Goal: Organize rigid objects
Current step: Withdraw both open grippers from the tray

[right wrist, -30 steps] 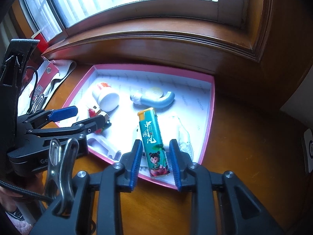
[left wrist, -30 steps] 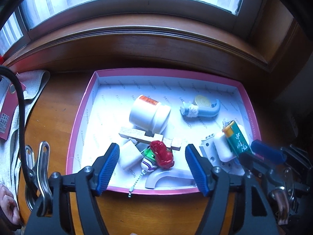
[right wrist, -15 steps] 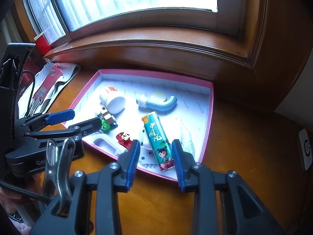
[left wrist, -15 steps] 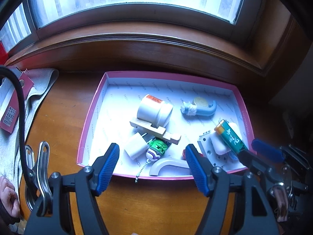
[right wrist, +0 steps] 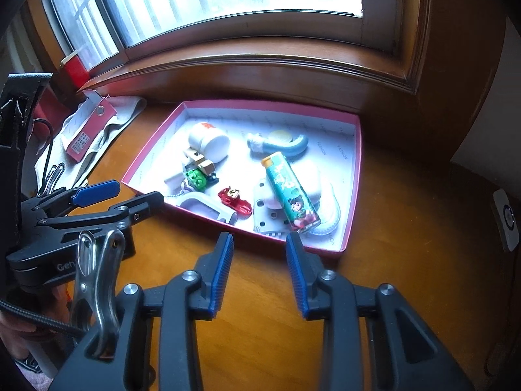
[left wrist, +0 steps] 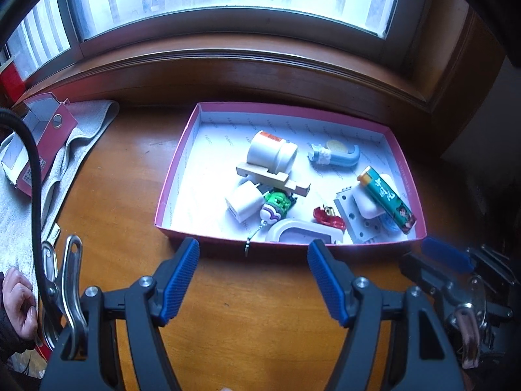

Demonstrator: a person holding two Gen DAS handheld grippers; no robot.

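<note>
A pink-rimmed white tray (left wrist: 177,176) (right wrist: 353,176) on the wooden table holds several small objects: a white jar (left wrist: 272,151) (right wrist: 208,140), a green lighter (left wrist: 386,195) (right wrist: 289,195), a red toy car (left wrist: 329,218) (right wrist: 234,199), a green toy keychain (left wrist: 276,202) (right wrist: 195,177), a white charger (left wrist: 244,203) and a blue hook-shaped piece (left wrist: 338,158) (right wrist: 280,145). My left gripper (left wrist: 254,282) is open and empty, in front of the tray's near rim. My right gripper (right wrist: 259,270) is open and empty, also in front of the tray.
A grey cloth (left wrist: 75,140) with a red and white card box (left wrist: 35,143) lies left of the tray. A dark wooden window sill (left wrist: 260,75) runs behind it. A white device (right wrist: 506,220) sits at the far right.
Both grippers have drawn back from the tray toward me. The right gripper has let go of the green lighter, which now lies in the tray. The red toy car lies in the tray.
</note>
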